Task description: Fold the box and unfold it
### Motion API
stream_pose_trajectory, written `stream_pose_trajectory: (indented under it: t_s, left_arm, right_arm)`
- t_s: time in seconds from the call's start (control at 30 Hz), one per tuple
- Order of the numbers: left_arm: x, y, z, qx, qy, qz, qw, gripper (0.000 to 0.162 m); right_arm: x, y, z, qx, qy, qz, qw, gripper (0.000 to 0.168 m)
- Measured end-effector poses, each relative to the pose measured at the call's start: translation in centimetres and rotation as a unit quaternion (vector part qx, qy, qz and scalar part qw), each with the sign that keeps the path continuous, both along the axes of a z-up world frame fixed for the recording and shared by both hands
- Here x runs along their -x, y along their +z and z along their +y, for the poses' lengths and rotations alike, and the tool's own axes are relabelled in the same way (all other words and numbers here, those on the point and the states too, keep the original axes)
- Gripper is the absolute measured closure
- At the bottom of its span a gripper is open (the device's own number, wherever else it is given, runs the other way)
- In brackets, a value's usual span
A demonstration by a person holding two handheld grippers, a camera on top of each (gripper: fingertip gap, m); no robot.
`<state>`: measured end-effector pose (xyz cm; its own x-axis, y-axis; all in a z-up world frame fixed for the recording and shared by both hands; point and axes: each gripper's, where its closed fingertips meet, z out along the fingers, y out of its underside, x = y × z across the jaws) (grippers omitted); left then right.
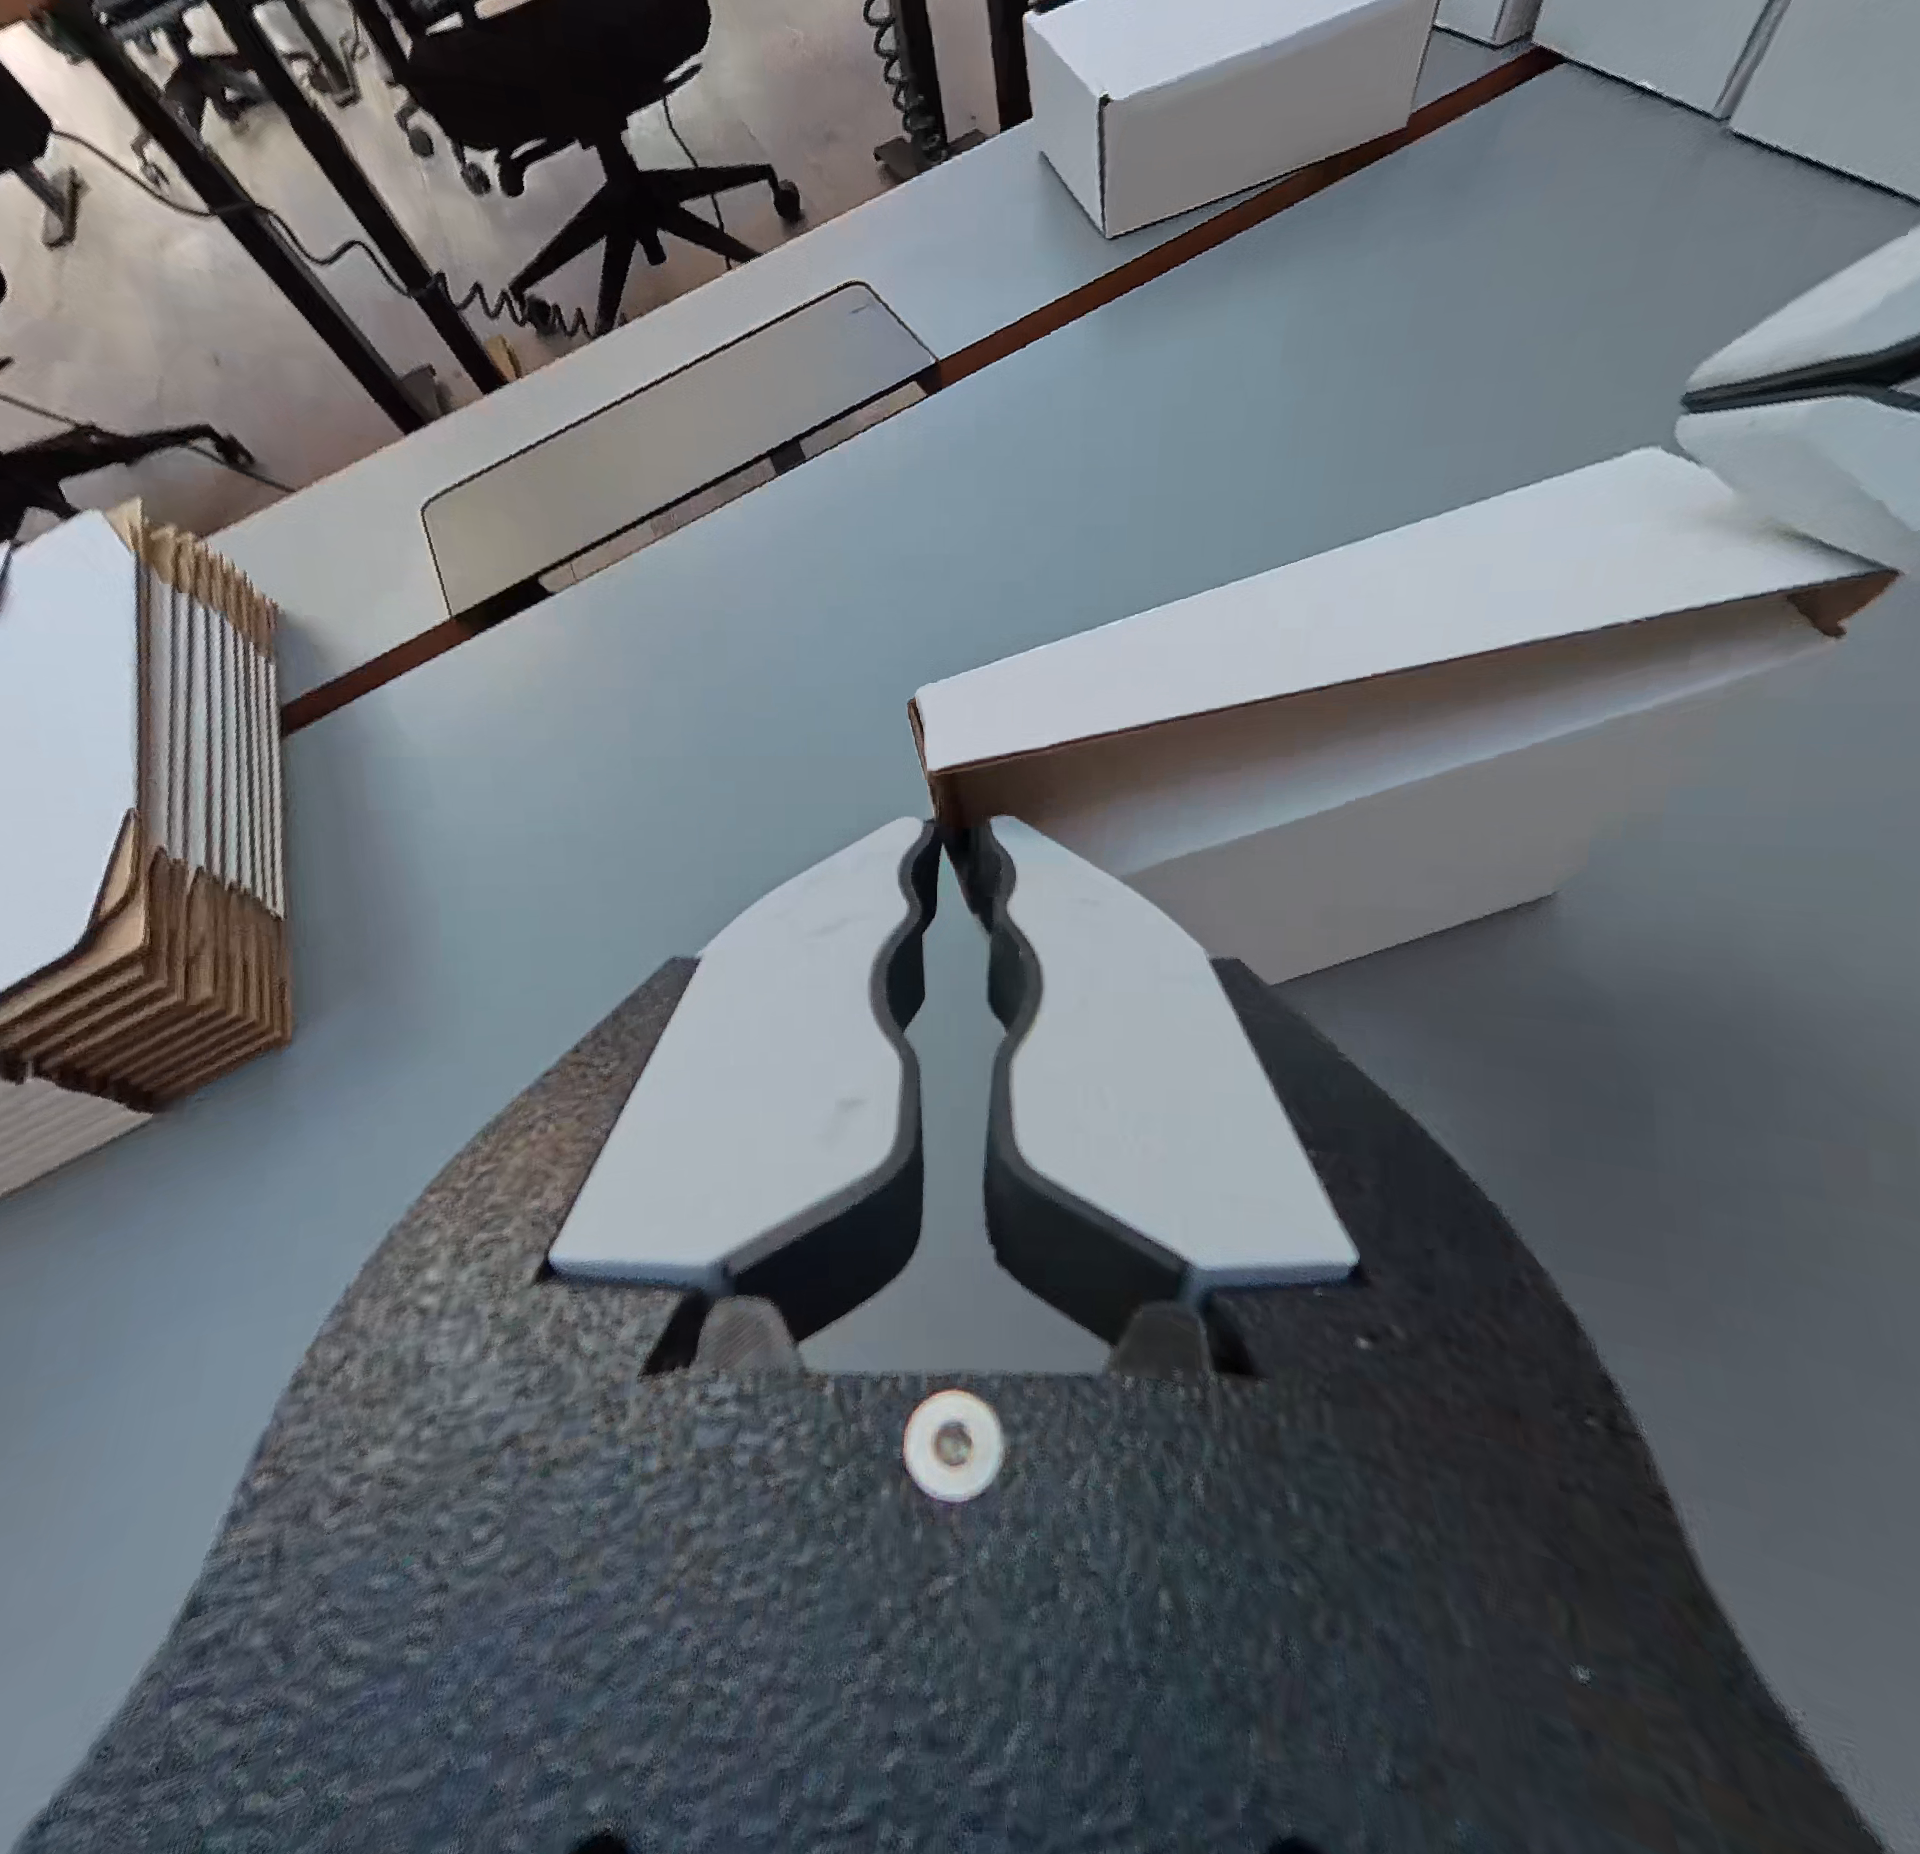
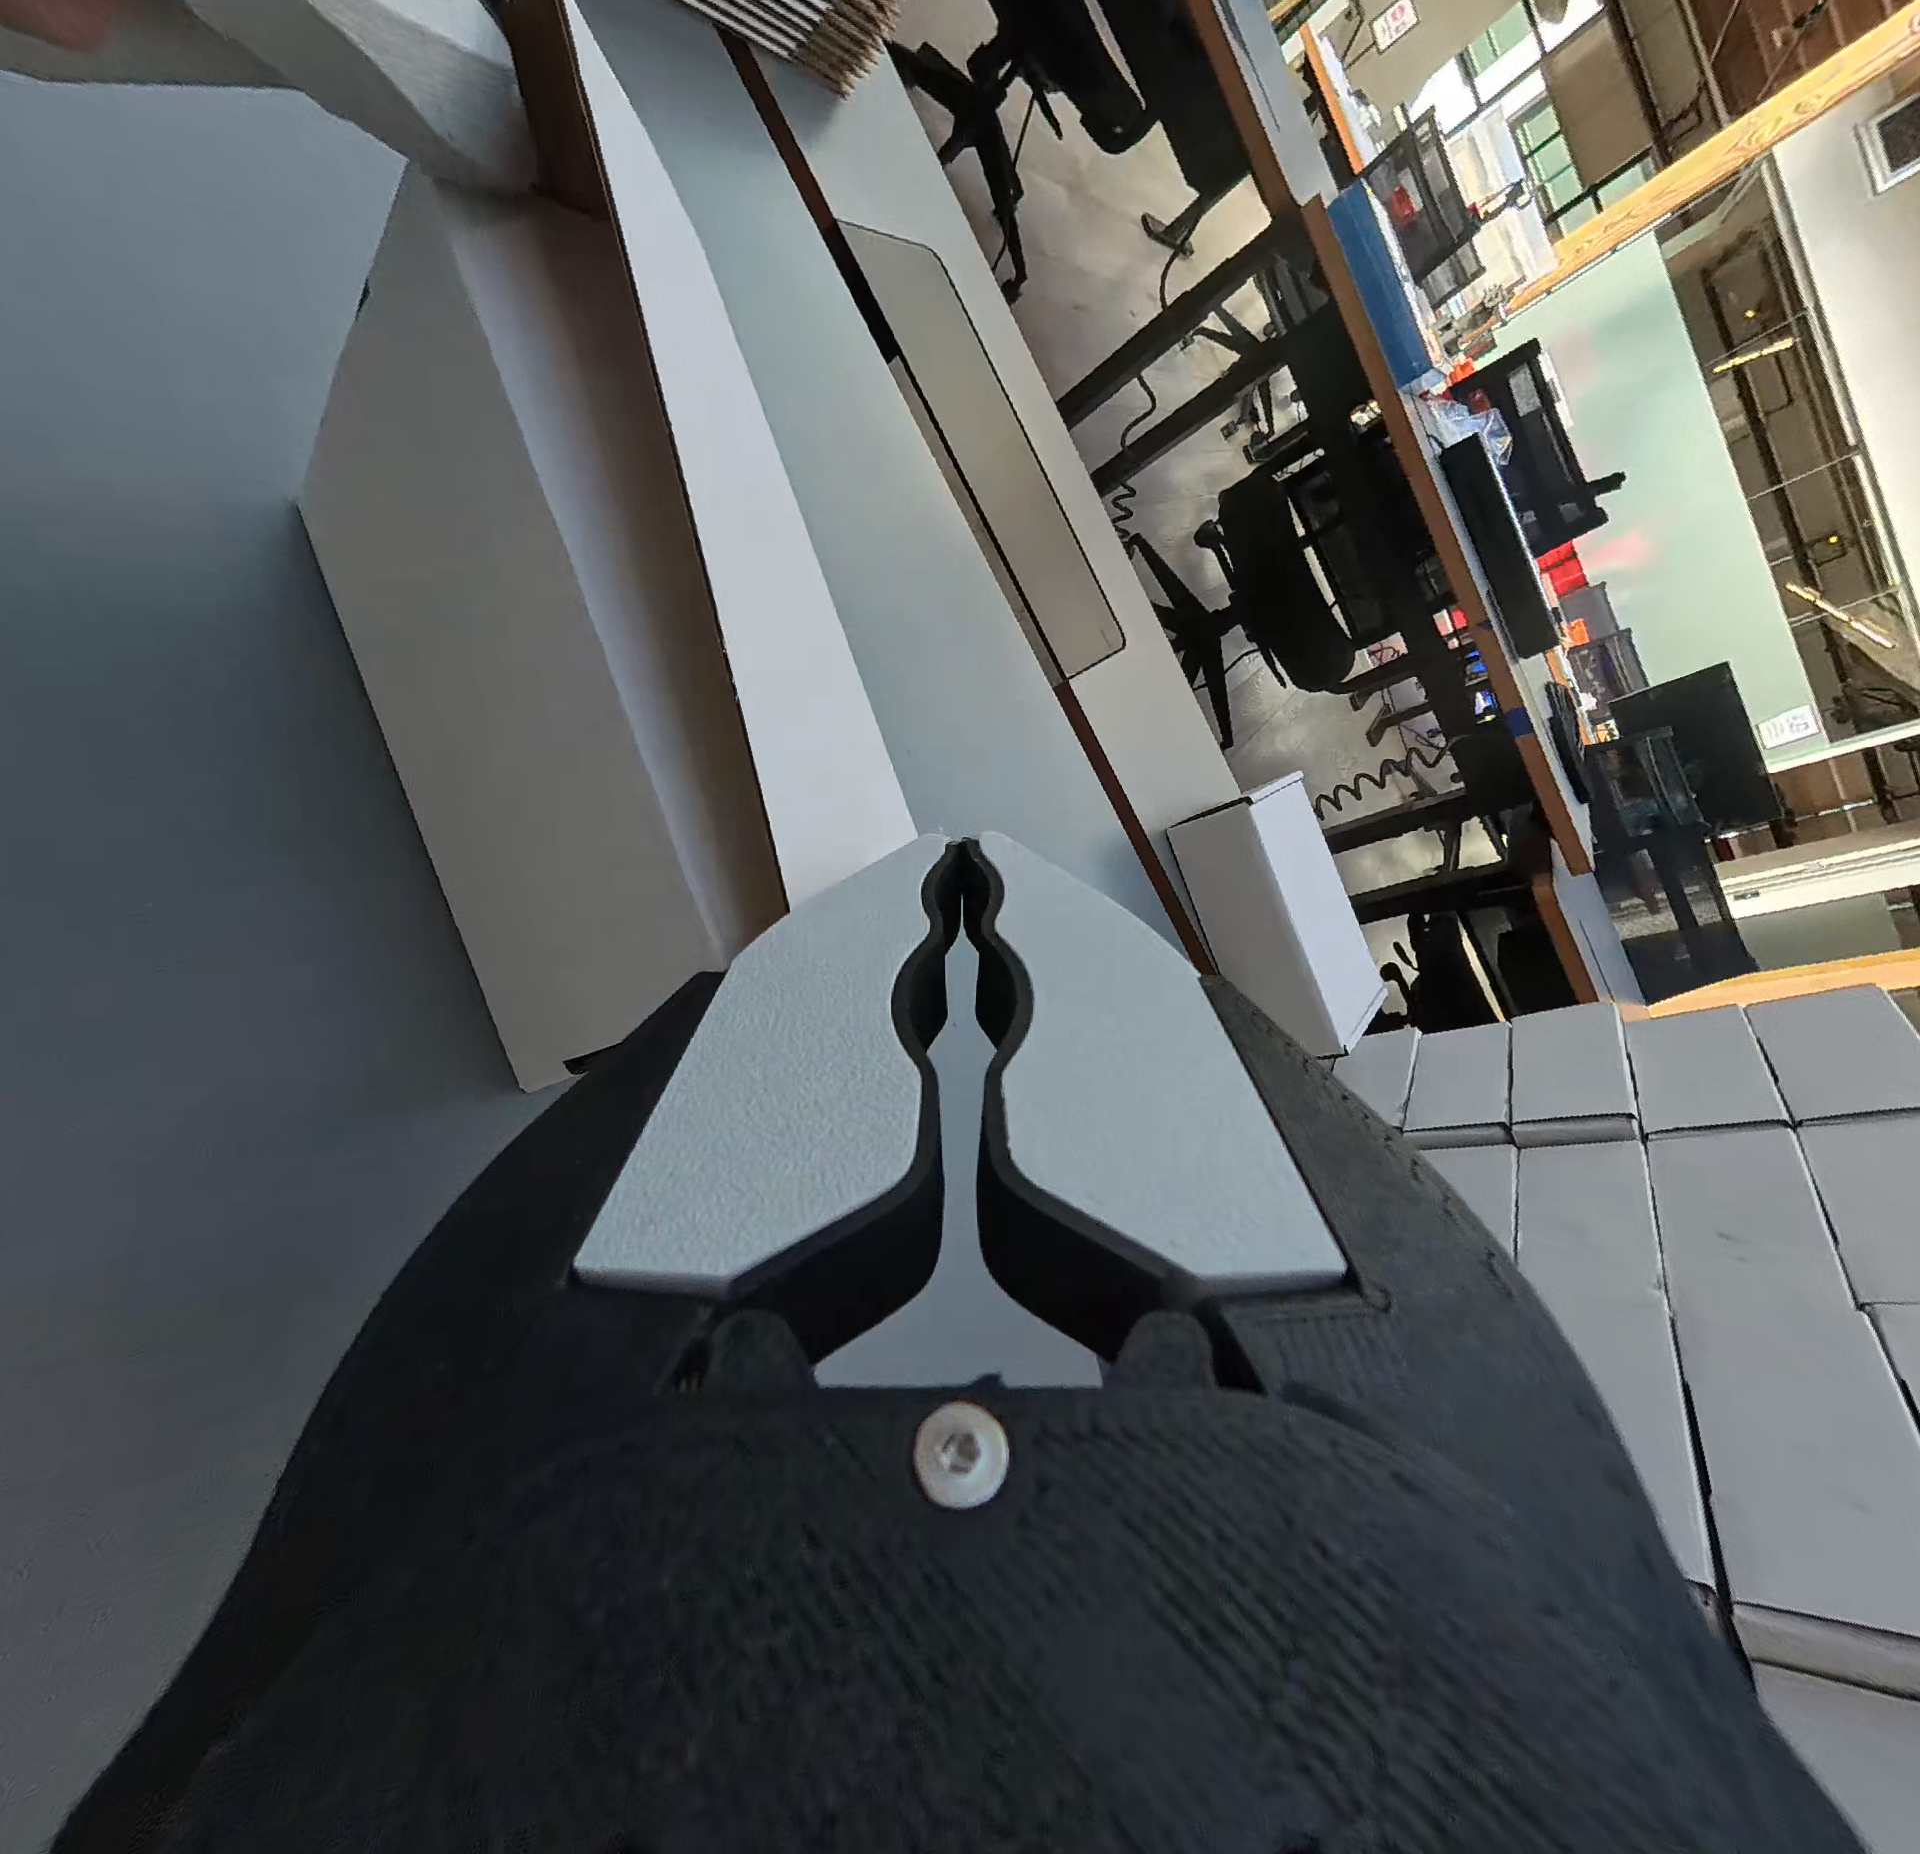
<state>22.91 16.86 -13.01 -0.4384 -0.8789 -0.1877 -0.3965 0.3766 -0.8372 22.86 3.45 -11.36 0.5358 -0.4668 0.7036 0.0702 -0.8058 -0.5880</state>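
The box (image 1: 1351,765), a long white carton with brown inner faces, is lying on the grey table (image 1: 623,765) with its lid flap (image 1: 1403,599) standing partly raised, so a wedge-shaped gap is showing along the front. Its long axis is running from the left gripper (image 1: 961,848) outward toward the right gripper (image 1: 1808,422), each meeting one end of the lid. The left gripper's fingers are standing nearly together, their tips pinching the lid's near corner, apparently on the small end tab there. In the right wrist view the right gripper (image 2: 964,854) is showing its tips pressed together at the lid's other end; whether cardboard is lying between them cannot be told. Both grippers are equally near the box, so the coming move is probably turning on the lid's hinge line, which is lying along the far side of the box from the grippers. A finished white box (image 1: 1236,79), a stack of flat blanks (image 1: 135,817) and rows of folded boxes (image 2: 1662,1285) are sitting apart from the box, toward the table's edges.
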Motion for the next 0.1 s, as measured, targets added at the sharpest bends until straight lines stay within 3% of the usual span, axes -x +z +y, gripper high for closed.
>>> stream_pose_trajectory:
  t_s: [0.03,0.1]
  left_arm:
    - [0.3,0.6,0.0,-0.005,-0.021,-0.021,1.0,0.153]
    - [1.1,2.8,-0.1,-0.011,-0.067,-0.071,0.995,0.153]
  right_arm:
    - [-0.1,0.0,-0.1,-0.002,-0.001,0.002,1.0,0.168]
    - [-0.1,0.0,0.0,-0.005,0.005,0.008,1.0,0.168]
